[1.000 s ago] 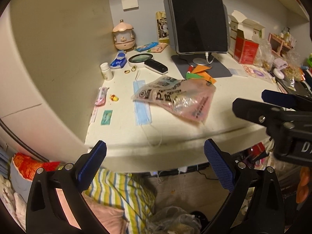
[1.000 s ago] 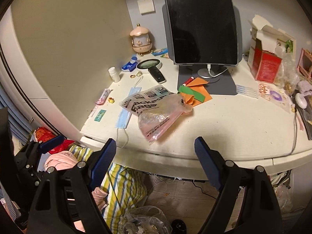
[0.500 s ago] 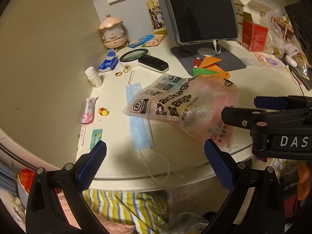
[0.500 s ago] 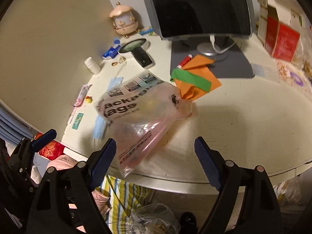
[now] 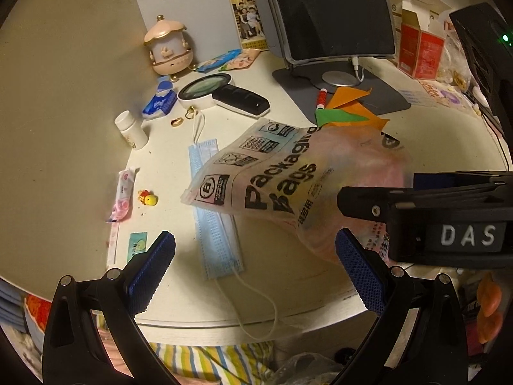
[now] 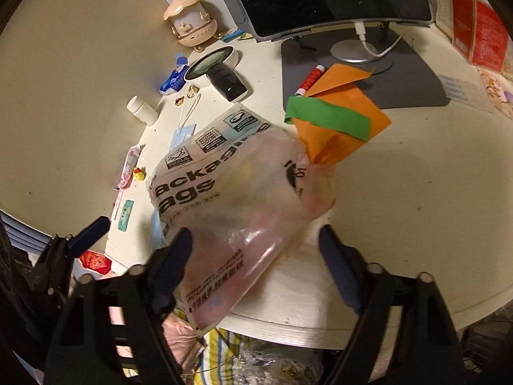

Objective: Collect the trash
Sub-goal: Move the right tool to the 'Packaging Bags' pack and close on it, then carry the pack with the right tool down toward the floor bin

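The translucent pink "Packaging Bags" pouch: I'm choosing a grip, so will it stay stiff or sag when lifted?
The translucent pink plastic pouch will probably sag: its film looks thin and wrinkled. Its glossy surface may slip. Its puffed shape suggests it is light.

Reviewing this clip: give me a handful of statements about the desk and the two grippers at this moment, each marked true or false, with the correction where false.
1. The packaging bag lies between the right gripper's fingers. True; the jaws are closing and the pads do not yet clearly press on it.
2. The left gripper holds the blue face mask. False: its jaws are open over the mask, gripping nothing.
3. A green paper strip lies across the orange paper. True.
4. The magnifying glass lies on top of the packaging bag. False: it lies apart from it, farther back near the pink lantern ornament.
5. The white pill bottle lies toppled on its side. False: it stands upright.
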The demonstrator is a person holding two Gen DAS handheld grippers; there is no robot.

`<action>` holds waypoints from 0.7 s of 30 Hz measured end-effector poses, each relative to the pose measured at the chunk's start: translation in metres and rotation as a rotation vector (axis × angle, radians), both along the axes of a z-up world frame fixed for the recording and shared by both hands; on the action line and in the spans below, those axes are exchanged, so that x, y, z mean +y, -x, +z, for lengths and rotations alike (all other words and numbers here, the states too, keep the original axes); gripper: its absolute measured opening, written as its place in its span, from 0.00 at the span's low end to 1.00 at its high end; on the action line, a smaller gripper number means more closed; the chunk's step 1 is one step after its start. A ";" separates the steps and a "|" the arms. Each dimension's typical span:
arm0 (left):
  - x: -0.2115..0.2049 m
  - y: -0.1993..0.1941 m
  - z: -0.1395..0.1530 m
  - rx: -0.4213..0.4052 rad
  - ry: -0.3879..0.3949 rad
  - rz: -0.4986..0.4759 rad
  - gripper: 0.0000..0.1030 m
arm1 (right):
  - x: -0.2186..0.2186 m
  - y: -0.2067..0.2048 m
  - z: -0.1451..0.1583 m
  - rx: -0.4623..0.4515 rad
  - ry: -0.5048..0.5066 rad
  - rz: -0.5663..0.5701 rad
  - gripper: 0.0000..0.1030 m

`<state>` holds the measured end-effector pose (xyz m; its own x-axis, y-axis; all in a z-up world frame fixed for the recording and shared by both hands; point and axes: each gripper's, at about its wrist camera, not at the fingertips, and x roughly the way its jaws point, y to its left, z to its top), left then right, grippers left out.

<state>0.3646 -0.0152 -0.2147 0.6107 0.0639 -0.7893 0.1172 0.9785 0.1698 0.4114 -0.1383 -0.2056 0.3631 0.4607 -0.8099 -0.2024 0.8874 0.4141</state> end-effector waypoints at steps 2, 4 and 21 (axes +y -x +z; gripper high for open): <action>0.001 -0.003 -0.001 0.003 0.002 0.004 0.94 | 0.002 -0.003 -0.001 0.010 -0.017 0.003 0.56; 0.001 -0.004 -0.002 0.007 0.002 0.008 0.94 | 0.006 -0.005 -0.001 0.010 -0.028 0.014 0.48; 0.015 0.004 0.002 -0.006 0.037 0.060 0.94 | 0.021 0.010 0.028 -0.122 -0.039 0.096 0.04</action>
